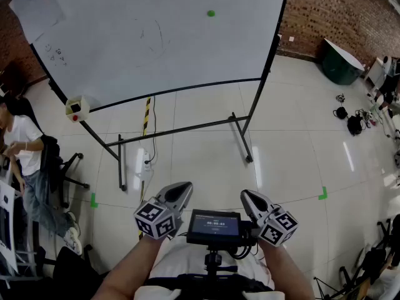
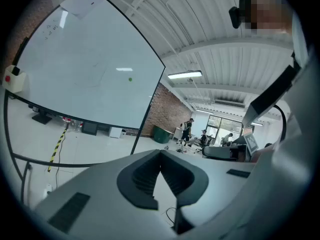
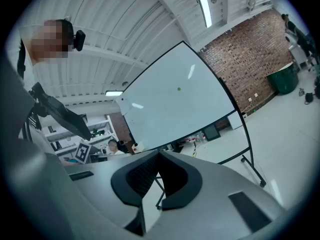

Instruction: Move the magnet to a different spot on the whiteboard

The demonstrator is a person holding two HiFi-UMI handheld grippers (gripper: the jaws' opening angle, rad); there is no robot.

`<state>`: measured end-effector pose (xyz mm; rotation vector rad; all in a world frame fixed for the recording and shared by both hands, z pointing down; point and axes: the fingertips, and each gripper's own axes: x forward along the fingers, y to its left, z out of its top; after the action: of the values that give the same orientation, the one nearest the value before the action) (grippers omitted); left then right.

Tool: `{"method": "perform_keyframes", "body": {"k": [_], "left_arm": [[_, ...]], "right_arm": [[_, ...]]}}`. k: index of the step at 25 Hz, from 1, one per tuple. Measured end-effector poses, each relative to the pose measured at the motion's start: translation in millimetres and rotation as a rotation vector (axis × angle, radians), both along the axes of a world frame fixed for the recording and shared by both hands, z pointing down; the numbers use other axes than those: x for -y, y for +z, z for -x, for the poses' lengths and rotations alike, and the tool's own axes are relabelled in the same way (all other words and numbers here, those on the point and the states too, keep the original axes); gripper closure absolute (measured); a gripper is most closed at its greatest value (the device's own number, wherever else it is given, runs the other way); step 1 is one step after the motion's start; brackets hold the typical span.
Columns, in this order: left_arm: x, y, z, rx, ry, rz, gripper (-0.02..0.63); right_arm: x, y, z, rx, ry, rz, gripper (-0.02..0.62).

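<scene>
A small green magnet sticks high on the whiteboard, which stands on a black wheeled frame across the floor from me. The same green magnet shows in the left gripper view and as a green magnet in the right gripper view. My left gripper and right gripper are held low, close to my body, both far from the board. Each has its jaws shut with the tips touching and nothing between them.
A sheet of paper with dots hangs at the board's top left; a white box with a red button sits at its lower left corner. A seated person is at the left. A dark green bin and cables lie far right.
</scene>
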<state>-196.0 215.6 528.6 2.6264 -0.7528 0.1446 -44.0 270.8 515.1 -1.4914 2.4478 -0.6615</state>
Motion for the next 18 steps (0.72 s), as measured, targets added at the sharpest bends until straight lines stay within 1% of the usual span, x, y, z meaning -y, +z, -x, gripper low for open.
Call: {"method": "perform_keyframes", "body": {"k": [5, 12, 16, 18], "left_arm": [[8, 1, 43, -0.004, -0.087, 0.014, 0.581], [16, 7, 91, -0.014, -0.216, 0.02, 0.583], [16, 13, 118, 0.066, -0.262, 0.008, 0.581], [20, 18, 129, 0.09, -0.289, 0.01, 0.581]], "right_arm": [[10, -4, 30, -0.001, -0.058, 0.002, 0.575], [35, 2, 68, -0.01, -0.168, 0.013, 0.575], [56, 5, 100, -0.013, -0.251, 0.026, 0.575], [66, 8, 115, -0.026, -0.301, 0.03, 0.575]]}}
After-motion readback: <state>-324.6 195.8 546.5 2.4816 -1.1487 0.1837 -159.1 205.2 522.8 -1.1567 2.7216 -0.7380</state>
